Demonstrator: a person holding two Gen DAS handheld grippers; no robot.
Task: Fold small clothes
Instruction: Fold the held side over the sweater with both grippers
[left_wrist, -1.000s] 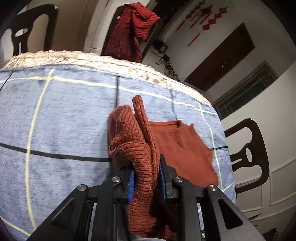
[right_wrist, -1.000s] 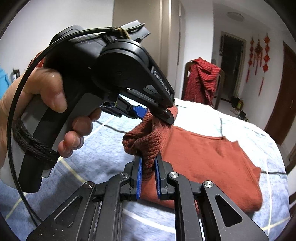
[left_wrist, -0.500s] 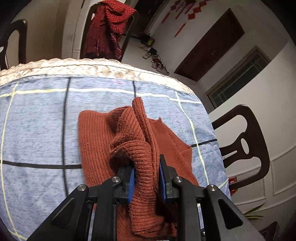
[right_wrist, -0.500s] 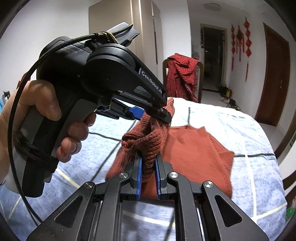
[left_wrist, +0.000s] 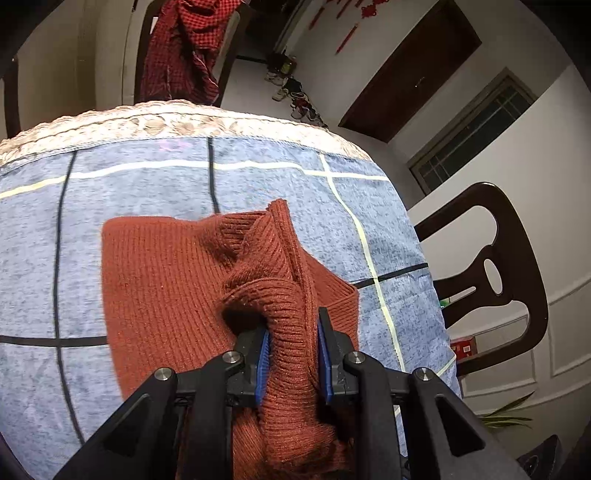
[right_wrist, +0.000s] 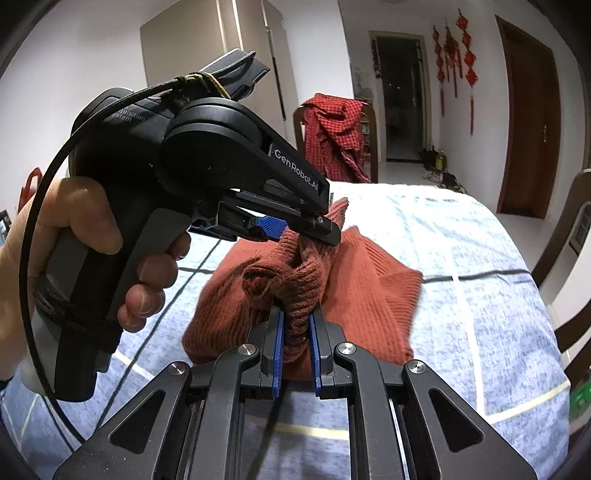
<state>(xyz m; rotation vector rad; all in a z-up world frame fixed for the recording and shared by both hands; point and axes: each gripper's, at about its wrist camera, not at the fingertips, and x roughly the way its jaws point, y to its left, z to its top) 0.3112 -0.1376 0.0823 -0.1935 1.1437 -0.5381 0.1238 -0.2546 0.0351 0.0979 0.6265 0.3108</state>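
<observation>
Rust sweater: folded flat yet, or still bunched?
Mid-fold: sweater doubled over on the table, its edge bunched up in both the left tongs and right tongs.

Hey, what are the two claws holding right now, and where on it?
Both grip the rust-red knit sweater: the left claw and right claw each pinch a bunched fold of its ribbed edge.

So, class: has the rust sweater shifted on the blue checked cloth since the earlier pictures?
Yes. The rust sweater now spreads further left across the blue checked cloth, past the black vertical line it earlier stopped at.
</observation>
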